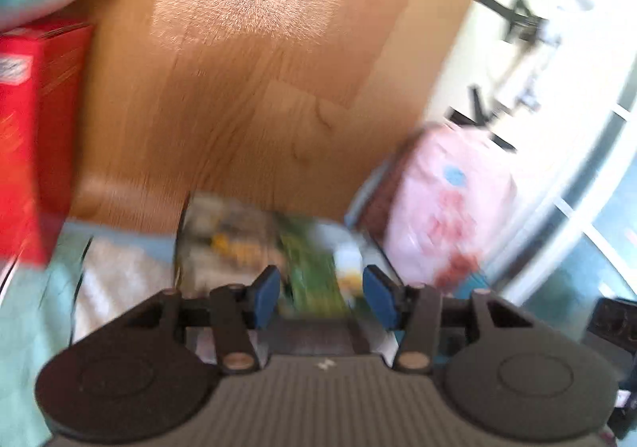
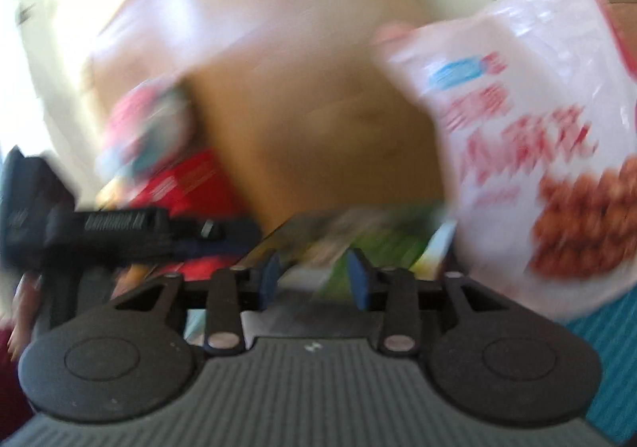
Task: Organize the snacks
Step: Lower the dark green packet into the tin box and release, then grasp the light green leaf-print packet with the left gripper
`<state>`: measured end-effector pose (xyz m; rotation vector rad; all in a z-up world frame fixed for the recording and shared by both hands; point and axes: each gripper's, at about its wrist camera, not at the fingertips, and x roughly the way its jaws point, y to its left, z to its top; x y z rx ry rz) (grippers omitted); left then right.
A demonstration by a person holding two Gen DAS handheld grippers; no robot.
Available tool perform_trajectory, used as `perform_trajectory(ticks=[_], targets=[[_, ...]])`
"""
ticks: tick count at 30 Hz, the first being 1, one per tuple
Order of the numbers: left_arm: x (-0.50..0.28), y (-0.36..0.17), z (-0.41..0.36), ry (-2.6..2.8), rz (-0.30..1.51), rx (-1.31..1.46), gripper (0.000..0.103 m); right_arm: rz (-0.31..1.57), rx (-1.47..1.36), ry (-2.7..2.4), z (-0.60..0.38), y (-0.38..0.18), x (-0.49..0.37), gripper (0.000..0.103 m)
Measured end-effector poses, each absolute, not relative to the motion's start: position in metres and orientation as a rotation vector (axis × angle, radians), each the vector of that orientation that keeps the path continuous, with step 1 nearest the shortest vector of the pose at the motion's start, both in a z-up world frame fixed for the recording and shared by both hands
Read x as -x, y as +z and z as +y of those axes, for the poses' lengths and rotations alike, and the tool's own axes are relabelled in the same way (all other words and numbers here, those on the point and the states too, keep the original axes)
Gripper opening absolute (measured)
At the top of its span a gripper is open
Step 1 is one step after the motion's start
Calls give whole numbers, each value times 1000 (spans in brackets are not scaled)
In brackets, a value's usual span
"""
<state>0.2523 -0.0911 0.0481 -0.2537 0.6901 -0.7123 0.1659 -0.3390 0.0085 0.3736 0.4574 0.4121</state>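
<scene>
Both views are heavily smeared, so fine detail is lost. In the left wrist view the left hand-held gripper (image 1: 320, 293) has its jaws apart, the blue pads (image 1: 267, 295) standing clear on either side of a green and yellow snack packet (image 1: 254, 248) that lies flat below and ahead of them. No pad presses on it, so nothing is clamped. The packet rests at the near edge of the wooden bench (image 1: 247, 88), partly over a pale blue cloth (image 1: 32, 327). A red box (image 1: 36, 136) stands upright at the left, and a pink snack bag (image 1: 450, 204) stands at the right, close to the packet.

In the right wrist view the right hand-held gripper (image 2: 314, 280) also has its jaws apart, with the same green packet (image 2: 358, 244) lying between and beyond the pads, untouched as far as the blur allows. The pink bag (image 2: 537, 152) leans upright just to the right. The other gripper's black body (image 2: 99, 236) reaches in from the left, with red packaging (image 2: 191, 184) behind it.

With 2 grippers flanking 1 flat packet, my reading is that it takes both, since a limp, wide pack sags from a single pinch. Standing the box and bag upright at the sides looks like sorting by kind, leaving the middle free.
</scene>
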Motion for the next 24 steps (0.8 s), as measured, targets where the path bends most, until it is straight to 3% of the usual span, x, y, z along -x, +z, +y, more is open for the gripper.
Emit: perform_trajectory(ticks=[8, 13, 16, 20, 24], targets=[[-139, -2, -3, -608, 866, 222, 51, 601, -102, 753, -248, -7, -42, 47], [-99, -22, 33, -564, 887, 320, 54, 634, 7, 734, -212, -21, -14, 47], [-92, -23, 30, -580, 878, 372, 54, 595, 21, 617, -220, -19, -5, 48], [-94, -16, 5, -664, 869, 351, 54, 545, 17, 456, -240, -22, 3, 66], [-105, -14, -39, -712, 850, 278, 55, 582, 4, 358, -255, -31, 7, 66]])
